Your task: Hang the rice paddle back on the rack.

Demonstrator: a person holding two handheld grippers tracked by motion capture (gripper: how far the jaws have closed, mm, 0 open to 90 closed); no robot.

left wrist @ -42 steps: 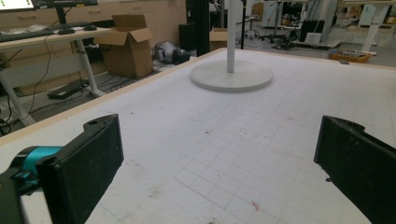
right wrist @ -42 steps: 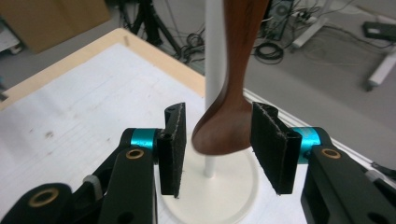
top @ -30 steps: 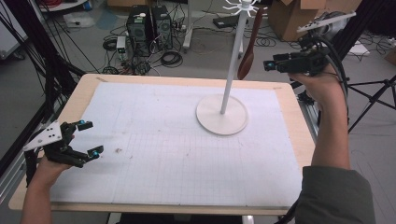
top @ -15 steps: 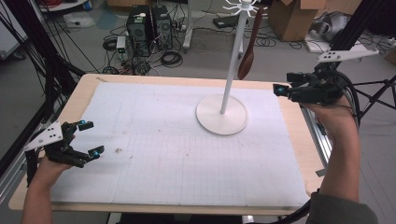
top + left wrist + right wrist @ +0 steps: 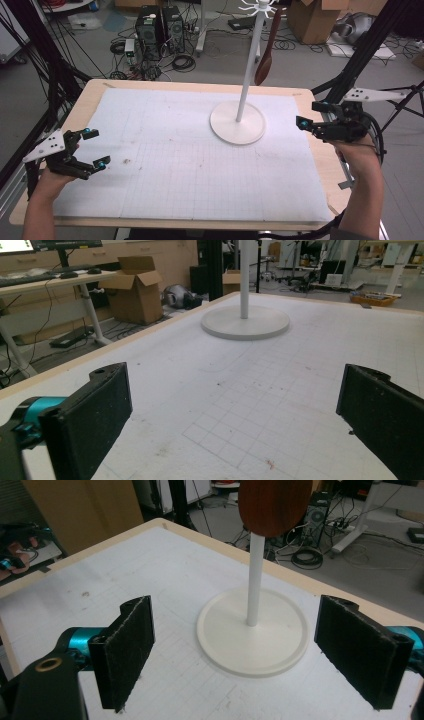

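While both hands hold off from the stand [image 5: 239,120], the right gripper [image 5: 311,116] has its jaws spread wide and empty, level with the stand's base and well off to its right, past the mat [image 5: 190,165] edge. One second ago this gripper was higher and farther back, near the spoon [image 5: 264,64] that hangs from the hooks at the stand's top; it has since drawn down and toward the person. In the right gripper view the pads [image 5: 125,650] frame the base [image 5: 252,630] and pole, with the spoon bowl [image 5: 274,502] above them. The left gripper [image 5: 95,147] also stands wide open with nothing held, far to the left of the stand, low over the mat near the table [image 5: 100,87] edge, unmoved across the second; its view shows the base [image 5: 245,322] well ahead. The withdrawal suggests that hanging the spoon on the stand is finished, or nearly so, with the spoon left free on its hook and no grasp remaining.
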